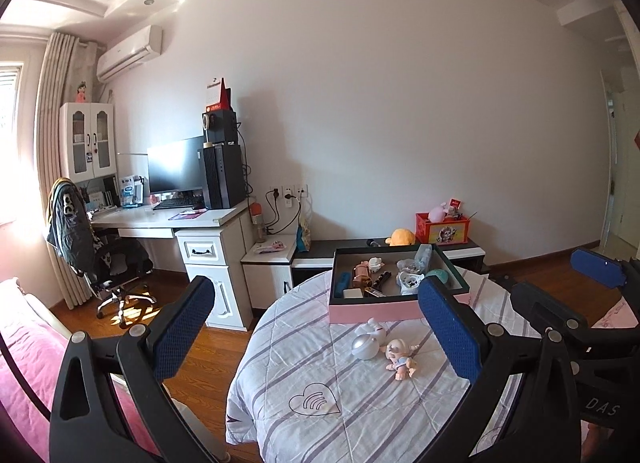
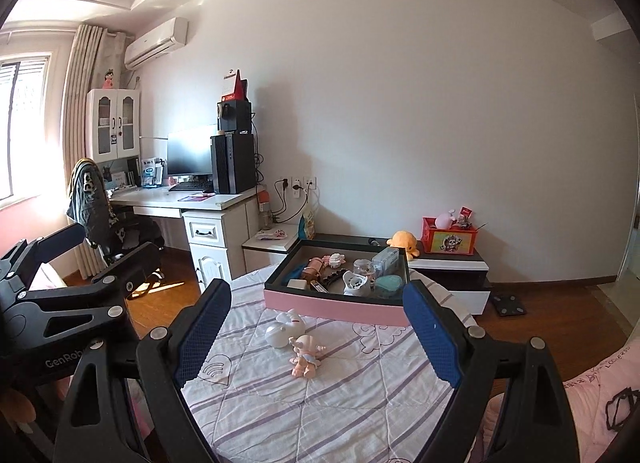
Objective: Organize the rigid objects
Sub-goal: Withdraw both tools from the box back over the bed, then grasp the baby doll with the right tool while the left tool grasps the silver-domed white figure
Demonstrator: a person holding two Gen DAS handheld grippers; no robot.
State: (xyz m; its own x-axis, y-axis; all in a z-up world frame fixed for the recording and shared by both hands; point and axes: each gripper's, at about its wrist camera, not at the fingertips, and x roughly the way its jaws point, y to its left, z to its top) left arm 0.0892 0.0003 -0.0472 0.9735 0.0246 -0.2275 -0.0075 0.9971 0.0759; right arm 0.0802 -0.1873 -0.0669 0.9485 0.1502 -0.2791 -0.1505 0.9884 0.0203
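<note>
A pink box [image 1: 376,312] [image 2: 336,305] with a dark inside stands on the striped quilt [image 1: 320,387] [image 2: 320,403] and holds several small toys and cases. In front of it lie a white rabbit toy [image 1: 372,328] [image 2: 290,323], a silver-white round toy [image 1: 364,346] [image 2: 276,336] and a small doll figure [image 1: 400,357] [image 2: 306,355]. My left gripper [image 1: 316,327] [image 2: 96,251] is open, with nothing between its blue pads. Beside it my right gripper [image 2: 318,335] [image 1: 568,287] is open and empty too. Both hover short of the toys.
Beyond the bed a low cabinet [image 2: 448,263] carries a red box [image 2: 450,241] and an orange plush [image 2: 402,241]. At the left are a white desk [image 1: 168,219] with monitor and computer tower, and an office chair [image 1: 104,259]. A black scale [image 2: 508,305] lies on the wood floor.
</note>
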